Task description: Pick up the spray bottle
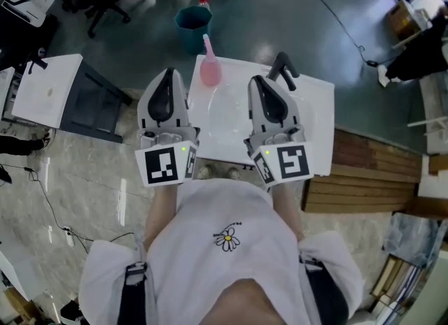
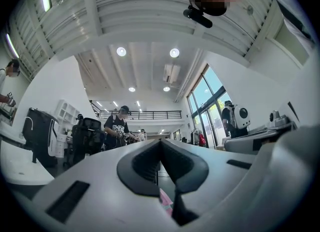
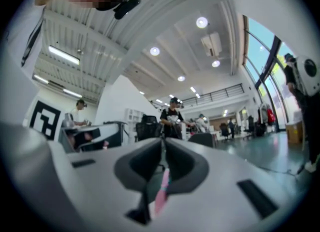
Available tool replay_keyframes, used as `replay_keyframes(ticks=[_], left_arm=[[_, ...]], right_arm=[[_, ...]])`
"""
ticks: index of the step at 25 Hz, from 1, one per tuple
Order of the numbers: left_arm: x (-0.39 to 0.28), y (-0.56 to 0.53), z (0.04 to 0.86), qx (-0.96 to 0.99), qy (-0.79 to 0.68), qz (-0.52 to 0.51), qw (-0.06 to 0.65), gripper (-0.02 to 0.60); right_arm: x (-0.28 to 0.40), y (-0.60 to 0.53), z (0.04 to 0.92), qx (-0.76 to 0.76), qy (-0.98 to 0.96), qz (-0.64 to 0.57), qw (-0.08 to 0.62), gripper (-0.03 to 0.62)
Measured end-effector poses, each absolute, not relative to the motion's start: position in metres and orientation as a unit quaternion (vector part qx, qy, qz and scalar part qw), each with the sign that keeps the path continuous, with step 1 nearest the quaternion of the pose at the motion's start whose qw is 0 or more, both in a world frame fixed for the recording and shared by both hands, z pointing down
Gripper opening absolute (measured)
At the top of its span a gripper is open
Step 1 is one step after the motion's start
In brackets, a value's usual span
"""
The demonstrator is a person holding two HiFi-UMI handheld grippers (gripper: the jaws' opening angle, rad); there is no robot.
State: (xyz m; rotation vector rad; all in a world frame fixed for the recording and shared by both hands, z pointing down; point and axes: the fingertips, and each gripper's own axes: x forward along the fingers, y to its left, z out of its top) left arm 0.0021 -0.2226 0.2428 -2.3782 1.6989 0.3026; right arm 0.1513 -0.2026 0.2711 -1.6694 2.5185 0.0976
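– Black pads (image 2: 145, 163) on the left gripper (image 2: 160, 143) meet tip to tip, with nothing caught between them. Do you read it the same way?
– Yes, its jaws are together and empty. In the left gripper view only a scrap of pink shows low down, in the gap behind the tips.
– And the right gripper (image 3: 163, 142)?
– The same: jaws closed on each other, holding nothing. A blurred pink streak shows below the tips there as well.
– Where do the two sit over the table (image 1: 311, 106)?
– In the head view they are side by side over its near half. The left one is along the left edge and the right one is about the middle. Both point toward the far edge, and each has a marker cube (image 1: 166, 164) at its back, above the near edge.
– So where is the spray bottle (image 1: 210, 70)?
– Upright on the table at the far edge, near the far left corner. It is pink, with a thin part rising above the body. It stands beyond the tips, between the two grippers, and touches neither.
– Anything else on the table?
– A black curved thing (image 1: 283, 66) at the far edge, just beyond the right gripper. I cannot tell what it is.
– And past the table?
– A teal bucket (image 1: 192, 26) on the floor (image 1: 294, 15) beyond the far edge, just behind the bottle. Another white table (image 1: 45, 89) stands off the left edge.
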Motion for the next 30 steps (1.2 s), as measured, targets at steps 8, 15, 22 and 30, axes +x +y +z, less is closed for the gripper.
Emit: replay_keyframes(ticks=[8, 15, 22, 30], left_arm=[[-0.011, -0.233, 0.256, -0.804, 0.583, 0.083, 0.086, 0.018], [-0.032, -0.239, 0.273, -0.799, 0.592, 0.071, 0.076, 0.018], [-0.047, -0.244, 0.293, -0.795, 0.601, 0.050, 0.062, 0.020], [-0.063, -0.255, 0.309, -0.786, 0.615, 0.033, 0.050, 0.019]], right_arm=[[0.117, -0.253, 0.290, -0.514, 0.857, 0.012, 0.008, 0.155], [0.086, -0.304, 0.344, -0.494, 0.868, -0.034, -0.049, 0.247], [0.071, -0.347, 0.399, -0.499, 0.859, -0.069, -0.084, 0.259], [0.061, -0.377, 0.451, -0.511, 0.846, -0.043, -0.147, 0.262]])
